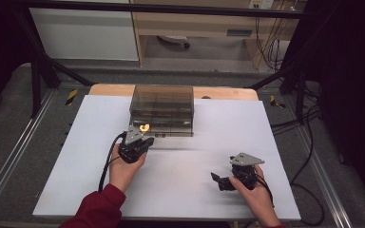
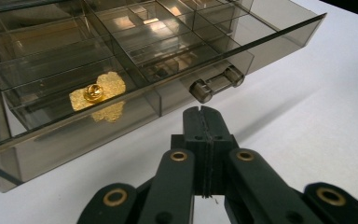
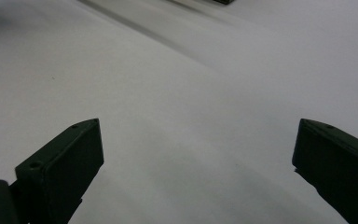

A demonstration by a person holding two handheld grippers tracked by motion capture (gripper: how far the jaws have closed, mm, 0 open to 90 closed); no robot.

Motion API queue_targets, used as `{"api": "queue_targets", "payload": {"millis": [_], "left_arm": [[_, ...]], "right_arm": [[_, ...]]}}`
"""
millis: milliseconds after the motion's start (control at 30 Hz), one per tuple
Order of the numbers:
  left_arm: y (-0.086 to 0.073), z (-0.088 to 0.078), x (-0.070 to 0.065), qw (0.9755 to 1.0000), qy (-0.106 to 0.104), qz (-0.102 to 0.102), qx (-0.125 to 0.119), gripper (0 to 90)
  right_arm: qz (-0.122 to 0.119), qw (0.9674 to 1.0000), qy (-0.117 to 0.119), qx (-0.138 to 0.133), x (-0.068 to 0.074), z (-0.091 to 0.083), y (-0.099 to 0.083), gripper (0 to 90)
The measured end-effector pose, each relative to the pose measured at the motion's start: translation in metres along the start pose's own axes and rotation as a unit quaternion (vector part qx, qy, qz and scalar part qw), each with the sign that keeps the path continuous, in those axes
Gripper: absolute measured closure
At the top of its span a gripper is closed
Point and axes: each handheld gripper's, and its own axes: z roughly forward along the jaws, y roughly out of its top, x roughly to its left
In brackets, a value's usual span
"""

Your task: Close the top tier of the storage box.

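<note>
Just beyond the left gripper (image 2: 200, 112), whose jaws are pressed together on nothing, sits the round handle (image 2: 216, 84) of a smoky clear plastic drawer (image 2: 242, 46); a gold pin (image 2: 93, 92) lies inside, left. Near right, the right gripper (image 3: 198, 154) gapes wide, empty, above the smooth white table (image 1: 180, 190).

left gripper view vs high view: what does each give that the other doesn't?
Left gripper view alone: the left gripper with jaws shut and nothing between them, tips just short of the drawer handle; the dividers of the pulled-out drawer; the gold pin as a rounded stud on a gold patch in one compartment.

High view alone: the whole smoky organizer box at the far middle of the white table, the right gripper apart at the near right with jaws open, both hands, floor and cables.

Both: the box, the gold pin, the left gripper, the table.
</note>
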Motion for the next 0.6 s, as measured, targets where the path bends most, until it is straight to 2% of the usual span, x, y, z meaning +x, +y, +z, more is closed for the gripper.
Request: {"api": "queue_targets", "payload": {"millis": [600], "left_arm": [[0.0024, 0.0023, 0.0017, 0.9999, 0.008, 0.013, 0.004, 90.0]], "right_arm": [[0.001, 1.0, 0.001, 0.0, 0.0002, 0.0005, -0.0003, 2.4]]}}
